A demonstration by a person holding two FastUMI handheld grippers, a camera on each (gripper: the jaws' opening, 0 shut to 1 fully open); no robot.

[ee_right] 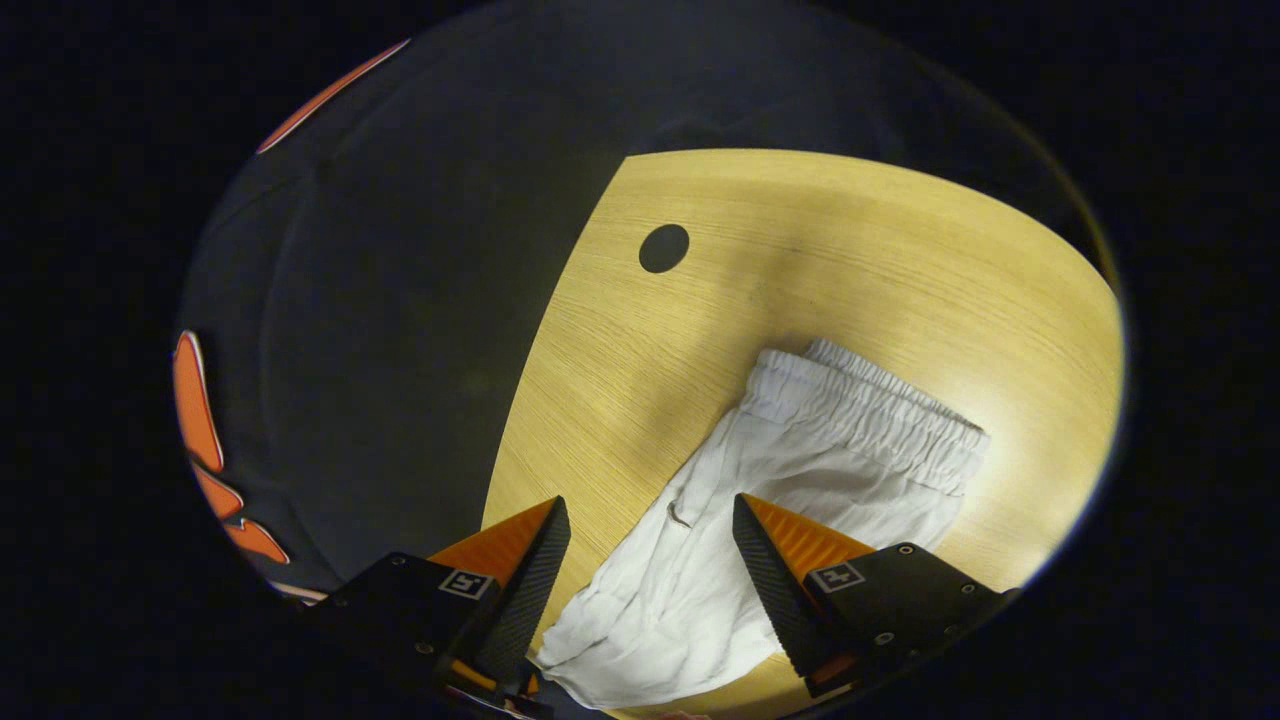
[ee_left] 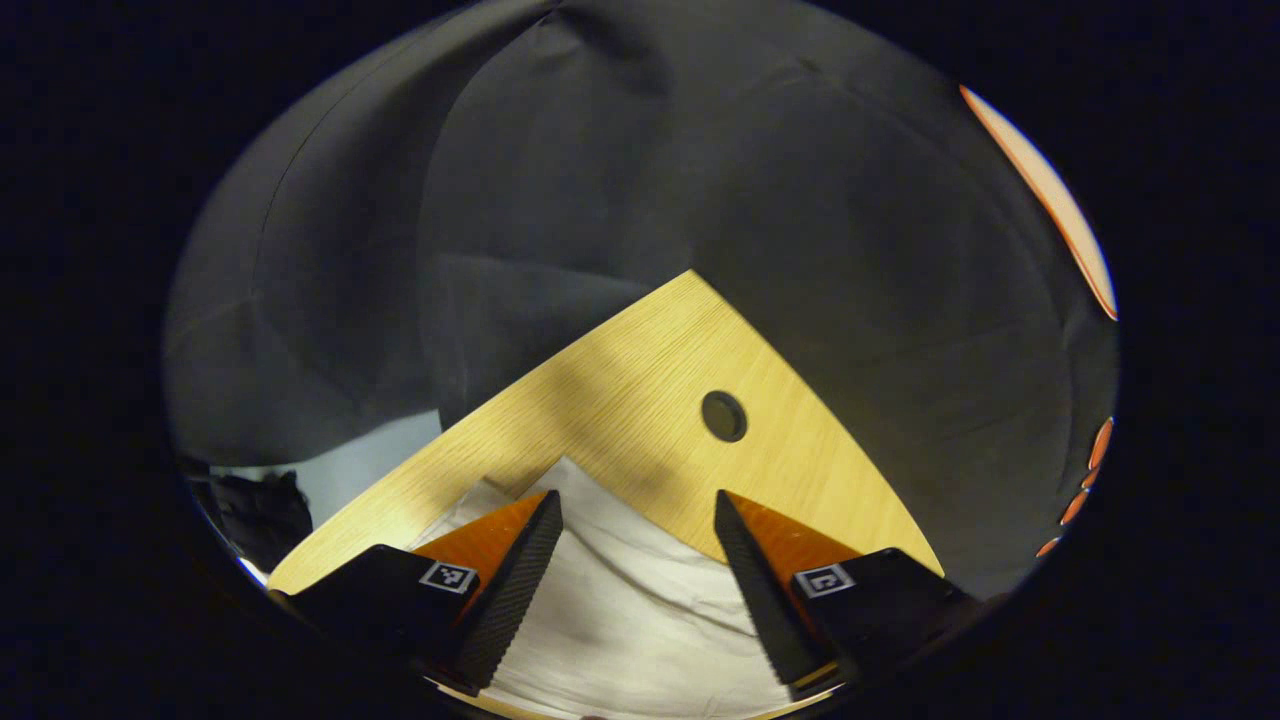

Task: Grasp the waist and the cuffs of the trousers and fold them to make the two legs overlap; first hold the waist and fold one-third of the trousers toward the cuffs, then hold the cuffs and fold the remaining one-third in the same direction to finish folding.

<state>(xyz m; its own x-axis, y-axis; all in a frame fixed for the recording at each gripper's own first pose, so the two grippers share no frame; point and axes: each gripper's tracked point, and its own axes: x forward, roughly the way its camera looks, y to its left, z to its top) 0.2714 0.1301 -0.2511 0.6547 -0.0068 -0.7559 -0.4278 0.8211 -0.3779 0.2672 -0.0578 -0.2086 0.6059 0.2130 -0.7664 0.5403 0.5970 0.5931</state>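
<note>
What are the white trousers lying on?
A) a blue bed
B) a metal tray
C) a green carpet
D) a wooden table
D: in the right gripper view the trousers lie flat on a light wooden table with a round hole in it.

One pair of white trousers (ee_right: 800, 470) lies on one wooden table (ee_right: 850, 250). The table has one round hole (ee_right: 664, 248). There are two grippers, the left (ee_left: 638, 520) and the right (ee_right: 650, 525), each with two fingers spread apart. The trousers show one elastic waist (ee_right: 880, 405).
</note>
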